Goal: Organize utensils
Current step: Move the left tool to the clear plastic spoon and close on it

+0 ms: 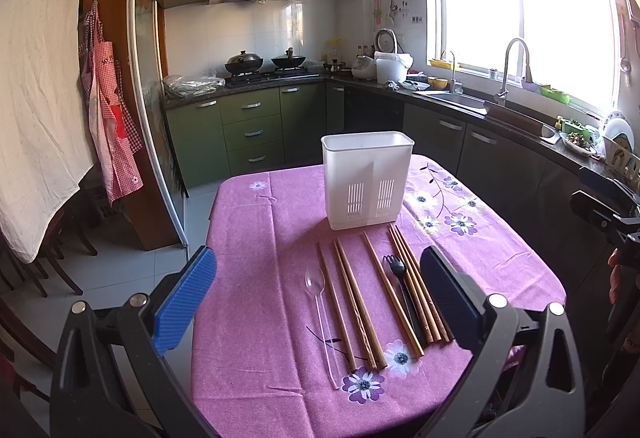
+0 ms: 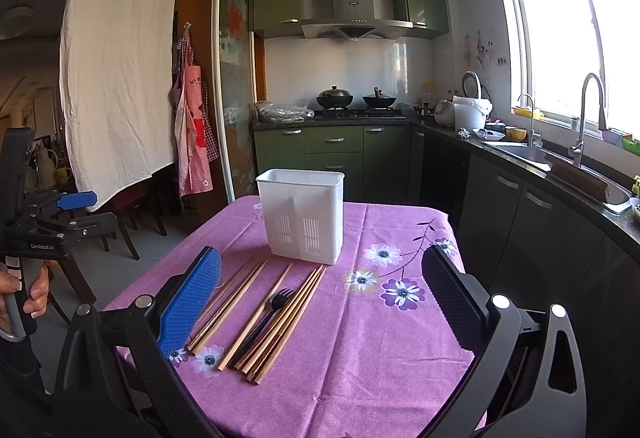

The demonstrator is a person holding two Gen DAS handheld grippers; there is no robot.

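While both tongs hover apart and empty, left tongs (image 1: 318,302) over utensils, right tongs (image 2: 322,304) beside them. Brown wooden chopsticks (image 1: 354,302), black plastic fork (image 1: 398,274), clear plastic spoon (image 1: 316,286) lie side by side on pink floral-clothed counter (image 1: 260,222), before upright white slotted plastic holder (image 1: 366,180).

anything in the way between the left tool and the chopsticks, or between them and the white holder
Nothing visible. The left tool is open above the chopsticks, with only bare tablecloth around. The white holder stands upright just beyond their far tips, its top open.
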